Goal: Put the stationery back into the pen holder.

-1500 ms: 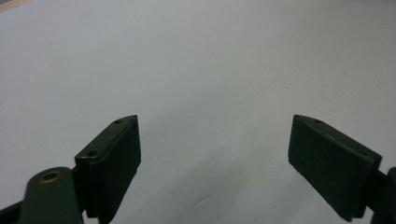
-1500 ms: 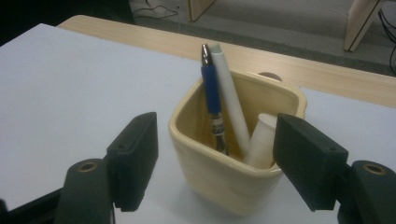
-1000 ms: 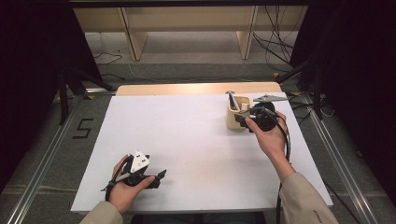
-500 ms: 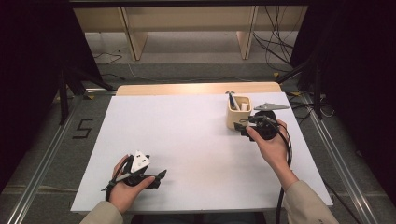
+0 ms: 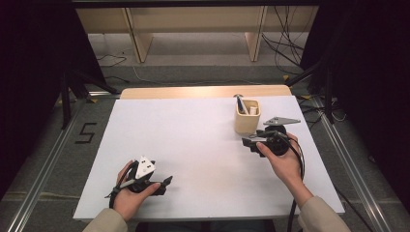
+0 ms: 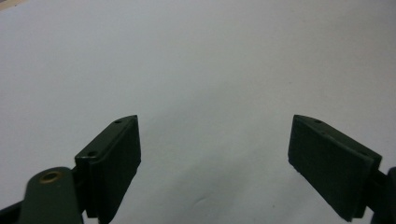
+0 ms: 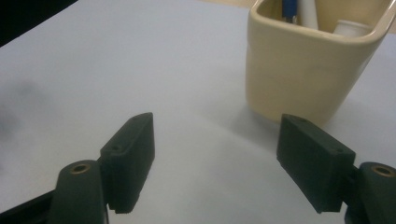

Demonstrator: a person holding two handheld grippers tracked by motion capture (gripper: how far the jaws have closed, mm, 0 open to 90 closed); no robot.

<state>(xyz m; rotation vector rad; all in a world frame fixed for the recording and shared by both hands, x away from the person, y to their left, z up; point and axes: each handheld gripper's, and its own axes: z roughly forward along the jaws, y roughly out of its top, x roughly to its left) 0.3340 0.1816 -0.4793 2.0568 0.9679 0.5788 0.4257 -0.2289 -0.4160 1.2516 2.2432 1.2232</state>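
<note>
The right hand-held gripper (image 5: 249, 143) sits low over the bench (image 5: 193, 145), just beside the cream cup (image 5: 247, 117) and on its near side, with its jaws spread wide and nothing between them. In the right gripper view the cup (image 7: 303, 70) stands ahead and to the right of the jaws, apart from both. The step in hand looks like work on the cup or its contents: either the right hand-held gripper is lining up on it or it is clear of it after a placement; the pictures do not settle which. A grasp would call for bringing the jaws up around the cup's wall or over a pen (image 5: 240, 103) standing inside.

The left hand-held gripper (image 5: 164, 182) rests near the front edge of the bench, jaws also wide apart and empty, facing bare white surface.

The cup is a rounded-square pot, smooth and glazed, with thick walls. It holds a blue pen (image 7: 289, 9) and a white cylinder (image 7: 351, 27). The bench top is matte white.
</note>
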